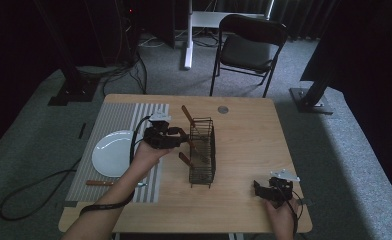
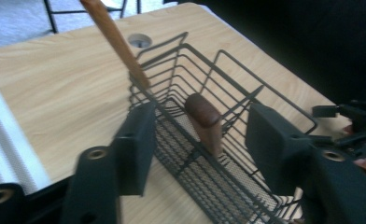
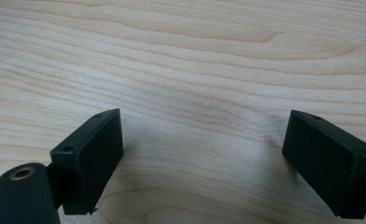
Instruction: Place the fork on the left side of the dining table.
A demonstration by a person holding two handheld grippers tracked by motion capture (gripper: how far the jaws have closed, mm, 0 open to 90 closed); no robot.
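Left hand-held gripper (image 2: pixel 197 140) jaws apart, straddling wooden handle (image 2: pixel 204 122) propped in wire basket (image 2: pixel 228 177) mid-surface; likely light, stiff, smooth. Grip handle crosswise near its top. Right hand-held gripper (image 3: pixel 202 154) apart, idle

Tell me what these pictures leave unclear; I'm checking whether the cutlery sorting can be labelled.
- Wooden-handled utensils in the wire basket: their working ends are hidden by the mesh in the left gripper view and too small in the high view.
- Utensil below the plate: too dim and small to tell its type, high view.
- Left gripper: motion blur hides whether its fingers touch the handle.
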